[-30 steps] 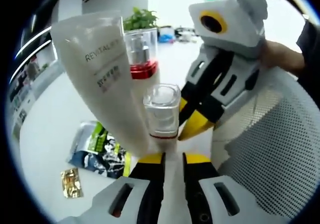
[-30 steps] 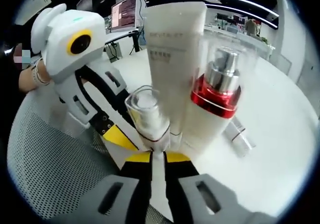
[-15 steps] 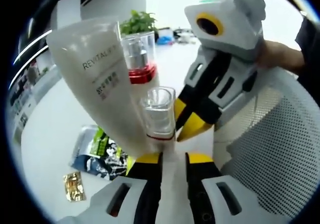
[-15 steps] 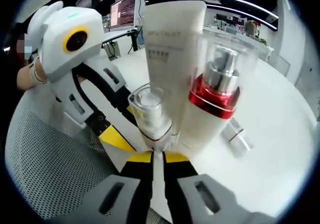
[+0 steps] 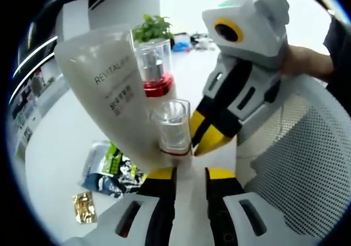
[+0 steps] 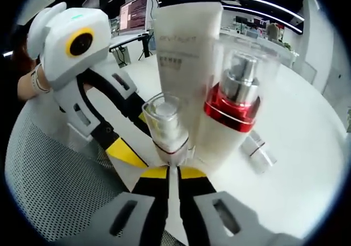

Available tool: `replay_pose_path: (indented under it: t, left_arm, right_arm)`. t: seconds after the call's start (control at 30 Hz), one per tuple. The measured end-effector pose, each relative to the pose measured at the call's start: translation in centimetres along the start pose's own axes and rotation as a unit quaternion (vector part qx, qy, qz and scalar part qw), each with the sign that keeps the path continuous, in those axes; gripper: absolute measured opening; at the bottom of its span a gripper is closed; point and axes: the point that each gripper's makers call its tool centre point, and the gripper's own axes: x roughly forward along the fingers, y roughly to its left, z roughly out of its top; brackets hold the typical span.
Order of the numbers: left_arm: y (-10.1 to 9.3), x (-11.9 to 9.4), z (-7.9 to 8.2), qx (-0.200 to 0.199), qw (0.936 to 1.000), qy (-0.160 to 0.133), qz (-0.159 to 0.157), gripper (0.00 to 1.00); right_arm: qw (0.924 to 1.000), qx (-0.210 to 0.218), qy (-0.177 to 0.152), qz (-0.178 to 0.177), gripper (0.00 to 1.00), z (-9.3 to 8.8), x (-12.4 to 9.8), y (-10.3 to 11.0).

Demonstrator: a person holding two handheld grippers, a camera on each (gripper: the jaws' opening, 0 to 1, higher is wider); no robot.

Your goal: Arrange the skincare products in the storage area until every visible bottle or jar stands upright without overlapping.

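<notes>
Nearest the lens in the left gripper view, the left gripper (image 5: pixel 186 172) shows its two yellow-tipped jaws with a narrow gap between them, nothing caught there, its tips just short of the foot of the small clear-capped bottle (image 5: pixel 171 129). In the right gripper view the right gripper (image 6: pixel 173 172) has its jaws drawn almost together, the tips at the base of the same small bottle (image 6: pixel 166 126); whether they pinch anything I cannot tell. The small bottle stands upright on the white table (image 5: pixel 60 147), with a thin red band at its base. Directly behind it, touching or nearly so, a white tube (image 5: pixel 112 90) printed with grey lettering stands on its cap, leaning in the left gripper view. Beside the tube stands a taller pump bottle (image 5: pixel 154 70) with a red collar, a silver neck and a clear overcap, upright and pressed close to the tube; in the right gripper view this pump bottle (image 6: pixel 229 110) sits just right of the tube (image 6: pixel 184 59). The other gripper reaches in from the side in each view, its yellow tip close to the small bottle. A white mesh basket (image 5: pixel 307 158) lies beside the group. Farther out on the table lie a dark printed sachet (image 5: pixel 112 168), a small gold packet (image 5: pixel 85 206), and a small tube (image 6: pixel 259 150) on its side. A green plant (image 5: pixel 151 26) stands far back.
</notes>
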Motion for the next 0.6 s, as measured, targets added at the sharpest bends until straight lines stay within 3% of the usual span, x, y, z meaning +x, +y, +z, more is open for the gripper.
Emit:
replay_pose_path:
  t: [0.6]
  left_arm:
    - [0.47,-0.30,-0.29,-0.005,1.0000,0.003,0.006,0.18]
  right_arm:
    - [0.9999,-0.014,0.004,-0.003,0.08,-0.07,-0.04,0.11]
